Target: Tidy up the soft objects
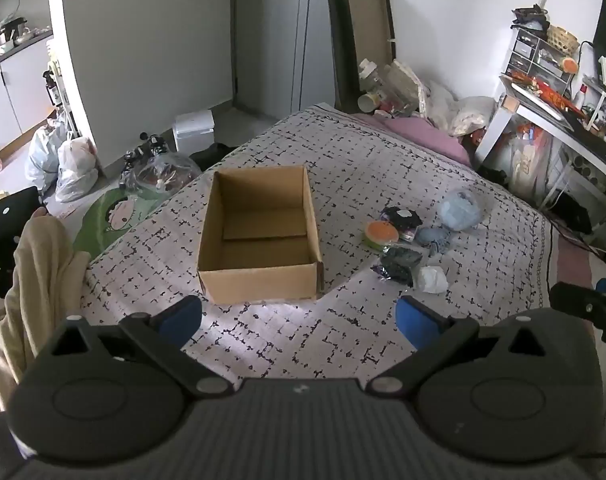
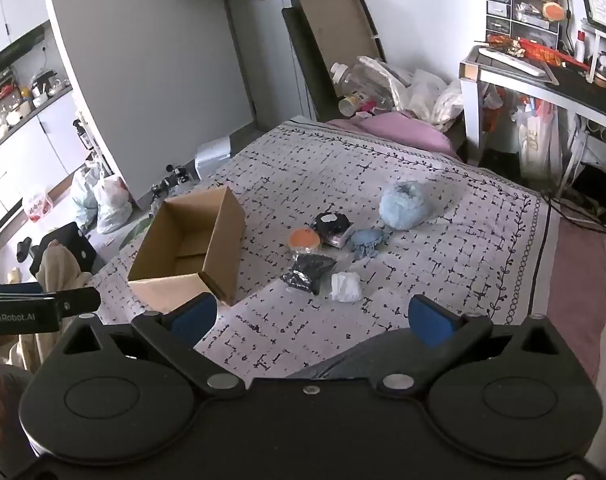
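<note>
An open, empty cardboard box (image 1: 259, 240) stands on the patterned bedspread (image 1: 343, 168); it also shows in the right wrist view (image 2: 191, 248). To its right lies a cluster of soft objects: a light blue fluffy ball (image 2: 403, 206), a small blue knitted piece (image 2: 367, 242), an orange-topped round item (image 2: 305, 240), a dark bagged item (image 2: 329, 222), a dark sparkly bag (image 2: 311, 272) and a white wad (image 2: 345, 286). My left gripper (image 1: 299, 320) is open and empty, in front of the box. My right gripper (image 2: 311, 318) is open and empty, just short of the white wad.
A pink pillow (image 2: 399, 130) and bags lie at the bed's head. A cluttered white desk (image 2: 543, 76) stands at right. Plastic bags (image 1: 67, 164) and a white bin (image 1: 195, 130) sit on the floor left of the bed. A beige sleeve (image 1: 35, 280) is at left.
</note>
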`<state>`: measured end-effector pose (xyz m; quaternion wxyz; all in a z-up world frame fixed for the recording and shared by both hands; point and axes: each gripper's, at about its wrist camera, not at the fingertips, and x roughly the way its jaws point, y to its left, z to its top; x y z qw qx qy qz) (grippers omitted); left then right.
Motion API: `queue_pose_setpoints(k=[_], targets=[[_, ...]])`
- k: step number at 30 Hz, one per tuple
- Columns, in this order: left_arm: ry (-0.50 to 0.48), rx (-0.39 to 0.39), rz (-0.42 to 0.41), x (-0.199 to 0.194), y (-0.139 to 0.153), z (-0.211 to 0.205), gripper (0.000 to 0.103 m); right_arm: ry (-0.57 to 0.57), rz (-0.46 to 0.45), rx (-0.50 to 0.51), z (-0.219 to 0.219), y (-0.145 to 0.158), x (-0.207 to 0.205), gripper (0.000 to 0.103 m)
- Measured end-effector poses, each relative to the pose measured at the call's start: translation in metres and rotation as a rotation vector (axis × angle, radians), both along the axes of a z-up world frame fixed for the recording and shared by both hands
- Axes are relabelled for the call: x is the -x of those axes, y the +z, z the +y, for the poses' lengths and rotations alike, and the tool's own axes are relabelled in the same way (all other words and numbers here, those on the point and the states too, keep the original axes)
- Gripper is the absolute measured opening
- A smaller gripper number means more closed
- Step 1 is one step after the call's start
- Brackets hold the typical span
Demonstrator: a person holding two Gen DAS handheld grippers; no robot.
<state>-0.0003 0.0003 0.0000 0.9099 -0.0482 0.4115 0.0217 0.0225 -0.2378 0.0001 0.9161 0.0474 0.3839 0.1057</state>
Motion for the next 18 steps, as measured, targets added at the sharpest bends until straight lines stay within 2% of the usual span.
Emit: queue_pose_setpoints(k=[4,5,18], targets=[[0.001,0.015,0.002,0.001,0.001,0.005,0.102,0.002,0.0,-0.005,-0.001,0.002,-0.001,0.103],[-0.001,-0.005,0.004,0.002,0.0,0.0,0.102,0.003,0.002,-0.003,-0.001,0.004,-0.003,0.103],[0.003,-0.014,-0.001,0.0,0.005,0.003,0.102,0.006,-0.02,0.024,0.001,0.009,-0.001,0.103]])
